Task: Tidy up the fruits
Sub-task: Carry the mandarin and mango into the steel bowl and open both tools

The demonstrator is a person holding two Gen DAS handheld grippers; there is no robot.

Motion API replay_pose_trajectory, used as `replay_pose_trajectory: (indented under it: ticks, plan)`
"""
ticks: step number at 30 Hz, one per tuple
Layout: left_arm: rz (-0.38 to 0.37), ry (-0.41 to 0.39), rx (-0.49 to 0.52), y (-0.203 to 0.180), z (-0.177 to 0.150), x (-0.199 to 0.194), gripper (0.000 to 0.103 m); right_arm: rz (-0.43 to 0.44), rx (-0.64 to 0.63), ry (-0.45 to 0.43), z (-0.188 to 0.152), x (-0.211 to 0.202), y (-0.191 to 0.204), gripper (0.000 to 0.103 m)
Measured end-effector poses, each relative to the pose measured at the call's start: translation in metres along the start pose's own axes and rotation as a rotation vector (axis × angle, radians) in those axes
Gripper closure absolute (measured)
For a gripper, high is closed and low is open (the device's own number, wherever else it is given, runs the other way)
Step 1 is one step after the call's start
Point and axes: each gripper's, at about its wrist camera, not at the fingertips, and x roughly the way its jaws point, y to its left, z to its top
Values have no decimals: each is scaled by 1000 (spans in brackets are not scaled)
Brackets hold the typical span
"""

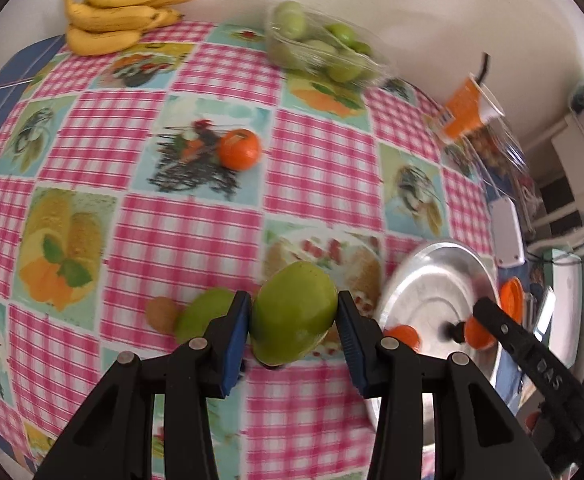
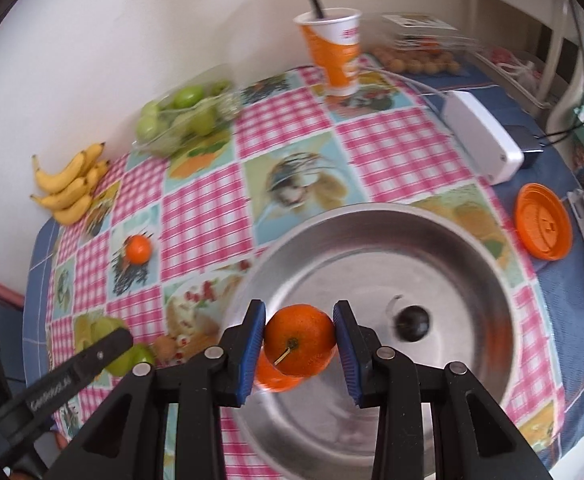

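My left gripper [image 1: 294,316] is shut on a green fruit [image 1: 292,312], held just above the checked tablecloth, left of the steel bowl [image 1: 432,280]. A second green fruit [image 1: 201,312] and a small brown kiwi [image 1: 161,314] lie just left of it. My right gripper [image 2: 300,338] is shut on an orange mandarin [image 2: 300,338], held over the steel bowl [image 2: 432,248] near its left rim. A second mandarin [image 2: 271,376] sits in the bowl beneath it, beside a dark plum [image 2: 412,324]. Another mandarin [image 1: 239,149] lies on the cloth mid-table.
A bunch of bananas [image 1: 115,12] lies at the far left by the wall. A clear tub of green fruits [image 1: 316,44] stands at the back. An orange paper cup [image 2: 334,52], a white box [image 2: 482,136] and an orange lid [image 2: 542,226] lie right of the bowl.
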Motion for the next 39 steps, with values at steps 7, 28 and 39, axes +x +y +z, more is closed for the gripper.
replay_pose_trajectory:
  ticks: [7,28,39]
  plan:
    - [-17,16,121,-51,-19,2,59,-75,63,-17,3,-5,-40,65]
    - [40,157,331,-127,-78,49,58,-126,135,90,-27,9,-86,65]
    - [73,187,336,-126,-81,64,58,-129,88,164,-31,32,-75,65]
